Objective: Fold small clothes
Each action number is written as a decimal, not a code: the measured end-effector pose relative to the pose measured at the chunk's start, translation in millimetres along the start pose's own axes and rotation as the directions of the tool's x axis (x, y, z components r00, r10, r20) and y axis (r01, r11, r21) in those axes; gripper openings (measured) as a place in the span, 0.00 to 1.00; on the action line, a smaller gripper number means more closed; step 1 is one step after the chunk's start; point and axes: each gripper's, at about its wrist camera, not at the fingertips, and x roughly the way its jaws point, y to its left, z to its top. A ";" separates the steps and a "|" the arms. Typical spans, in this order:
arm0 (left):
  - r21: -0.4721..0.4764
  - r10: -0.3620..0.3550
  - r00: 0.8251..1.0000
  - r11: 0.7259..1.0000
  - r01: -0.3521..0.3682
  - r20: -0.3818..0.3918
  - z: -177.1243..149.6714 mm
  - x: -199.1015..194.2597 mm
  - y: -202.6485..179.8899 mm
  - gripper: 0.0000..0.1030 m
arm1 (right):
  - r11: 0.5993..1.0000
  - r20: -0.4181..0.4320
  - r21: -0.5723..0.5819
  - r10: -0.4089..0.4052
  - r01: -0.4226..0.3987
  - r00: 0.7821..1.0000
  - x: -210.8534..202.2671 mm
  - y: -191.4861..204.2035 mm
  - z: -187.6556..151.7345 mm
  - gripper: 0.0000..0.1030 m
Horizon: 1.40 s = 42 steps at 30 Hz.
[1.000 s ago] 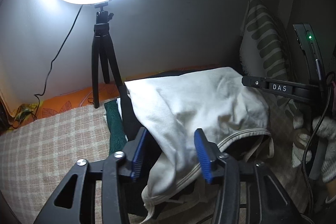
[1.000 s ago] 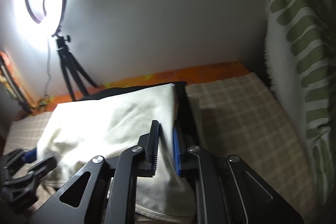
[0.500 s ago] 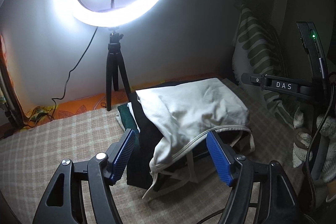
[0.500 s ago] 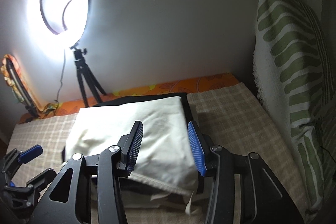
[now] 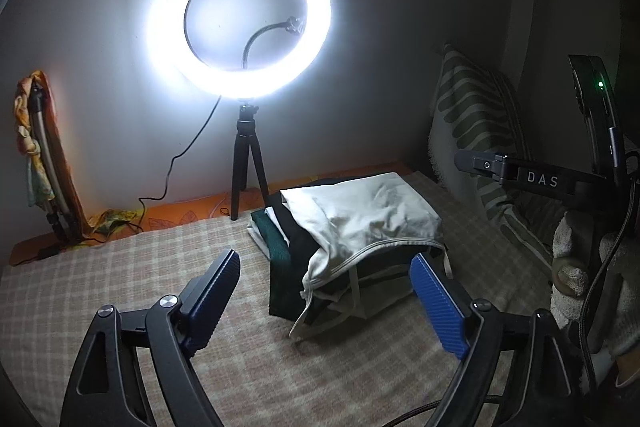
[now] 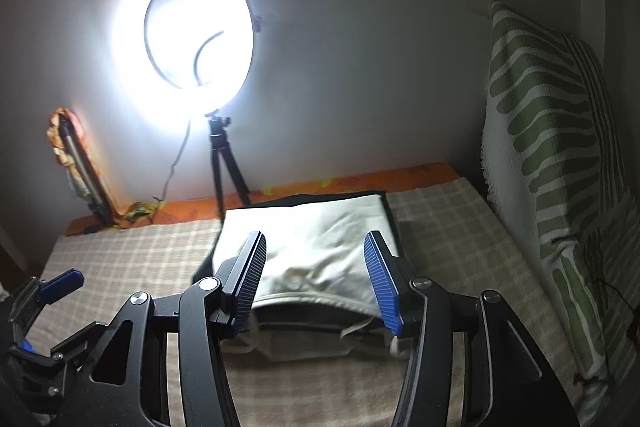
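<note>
A folded cream garment [image 5: 368,219] lies on top of a small stack of folded dark clothes [image 5: 284,255] on the checked bedspread; it also shows in the right wrist view [image 6: 316,247]. My left gripper [image 5: 326,301] is open and empty, held back from the near side of the stack. My right gripper [image 6: 314,277] is open and empty, just in front of the cream garment's hem. The left gripper's blue tips appear at the lower left of the right wrist view [image 6: 60,283].
A lit ring light on a black tripod [image 5: 246,155] stands behind the stack by the wall. A green-striped pillow [image 6: 552,155] leans at the right. A cloth-draped stand [image 5: 36,155] is at the far left. The checked bedspread [image 5: 100,287] stretches left.
Both grippers have let go of the cream garment, opened wide and pulled back from the stack. The garment now rests on the stack.
</note>
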 end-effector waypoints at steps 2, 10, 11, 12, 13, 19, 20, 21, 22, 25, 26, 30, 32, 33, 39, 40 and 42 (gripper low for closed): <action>-0.006 -0.005 1.000 1.000 0.005 0.005 -3.3 -12.5 2.3 0.92 | 1.000 0.012 -0.006 0.007 -0.007 1.000 -10.4 7.7 -4.5 0.61; 0.025 0.007 1.000 1.000 -0.007 0.024 -24.4 -59.6 4.4 1.00 | 0.999 0.035 -0.032 0.010 -0.009 0.999 -53.1 41.7 -30.4 0.71; 0.025 0.007 1.000 1.000 -0.007 0.027 -28.8 -66.9 5.1 1.00 | 1.000 0.037 -0.027 0.014 -0.013 0.999 -57.8 45.3 -34.1 0.71; 0.025 0.006 1.000 1.000 -0.007 0.025 -31.6 -71.4 6.4 1.00 | 1.000 0.036 -0.021 0.020 -0.020 0.999 -62.2 48.5 -37.6 0.72; 0.025 0.007 1.000 1.000 -0.007 0.021 -35.2 -75.7 7.3 1.00 | 0.999 0.035 -0.012 0.033 -0.033 0.999 -67.4 52.5 -42.5 0.73; 0.037 0.023 1.000 0.999 -0.023 0.009 -63.1 -101.7 12.9 1.00 | 0.999 0.057 -0.028 0.029 -0.028 0.998 -90.9 76.7 -68.9 0.79; 0.038 0.028 1.000 0.999 -0.028 0.007 -67.4 -104.9 13.9 1.00 | 0.999 0.063 -0.040 0.019 -0.017 0.998 -94.4 81.6 -74.6 0.81; 0.038 0.030 1.000 0.999 -0.031 0.003 -73.5 -109.2 14.9 1.00 | 0.999 0.063 -0.049 0.013 -0.009 0.998 -97.1 85.7 -79.7 0.82; 0.039 0.032 0.999 0.999 -0.032 0.000 -77.8 -111.9 15.7 1.00 | 0.998 0.061 -0.056 0.011 -0.008 0.998 -99.0 89.2 -84.4 0.84; 0.041 0.055 0.999 0.998 -0.055 0.001 -89.6 -118.1 17.8 1.00 | 0.998 0.052 -0.057 0.008 -0.005 0.999 -102.3 96.8 -99.9 0.84; 0.040 0.062 0.998 0.997 -0.062 0.001 -92.3 -119.9 18.5 1.00 | 0.998 0.053 -0.057 0.006 -0.003 0.999 -102.9 98.8 -105.5 0.84; 0.015 0.063 0.998 0.998 -0.062 -0.006 -101.4 -124.5 23.8 1.00 | 0.999 0.051 -0.050 -0.011 0.014 0.999 -103.7 103.9 -122.8 0.84; -0.003 0.056 0.998 0.998 -0.056 -0.010 -103.6 -125.2 27.0 1.00 | 0.999 0.055 -0.039 -0.019 0.021 0.998 -103.4 105.1 -129.9 0.84; -0.013 0.055 0.998 0.998 -0.055 -0.010 -104.9 -125.4 29.2 1.00 | 0.999 0.059 -0.037 -0.026 0.028 0.998 -102.9 105.4 -132.3 0.84; -0.018 0.068 0.998 0.998 -0.068 -0.002 -113.6 -123.9 37.0 1.00 | 0.999 0.072 -0.021 -0.041 0.043 0.997 -97.1 105.8 -143.4 0.84; -0.017 0.068 0.998 0.998 -0.069 -0.008 -114.7 -122.5 38.0 1.00 | 0.999 0.069 -0.020 -0.034 0.036 0.997 -95.3 105.9 -145.2 0.84; -0.012 0.076 0.997 0.997 -0.076 -0.013 -117.9 -120.4 40.4 1.00 | 0.999 0.061 -0.014 -0.035 0.036 0.998 -90.8 104.9 -147.7 0.84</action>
